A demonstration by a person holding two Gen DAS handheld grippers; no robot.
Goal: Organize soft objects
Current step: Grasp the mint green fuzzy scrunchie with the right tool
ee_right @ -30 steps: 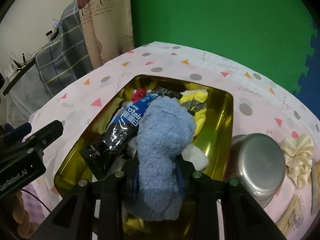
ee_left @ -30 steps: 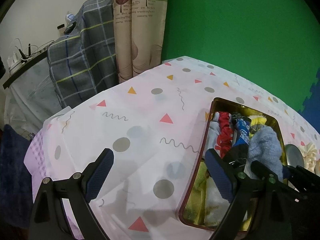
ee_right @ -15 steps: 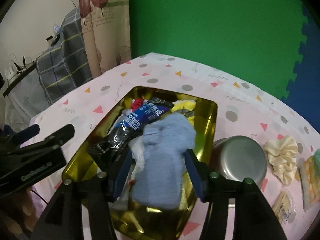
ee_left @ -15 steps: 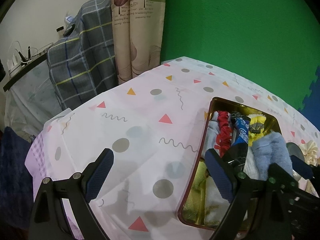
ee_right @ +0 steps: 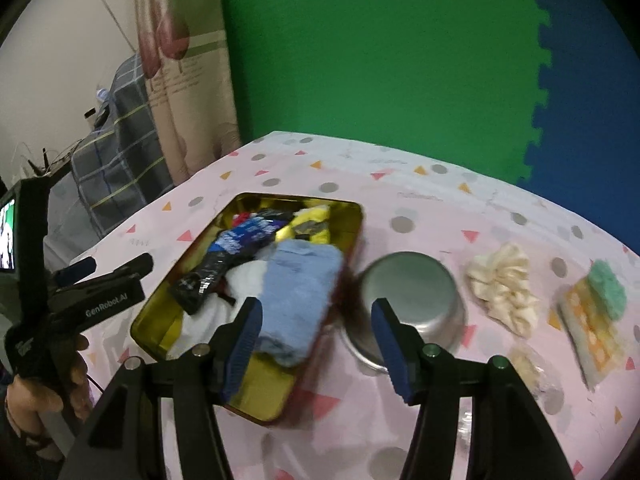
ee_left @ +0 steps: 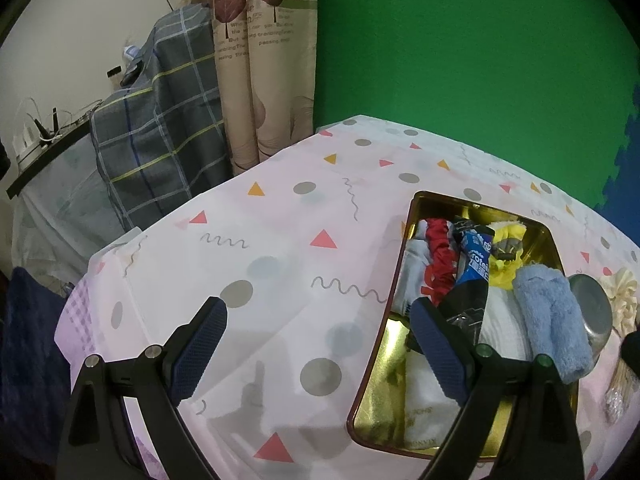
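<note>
Right wrist view: right gripper jaws apart and empty, blue towel lies dropped in the gold tin with the other soft stuff; left gripper wide, idle over the tablecloth.

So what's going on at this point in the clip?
A person is sorting soft items into a gold tin. The right gripper, its jaws just opened, holds nothing; the blue towel lies in the tin, overhanging its rim. The left gripper hovers open over the tablecloth. A cream scrunchie remains outside, beside a metal bowl.
</note>
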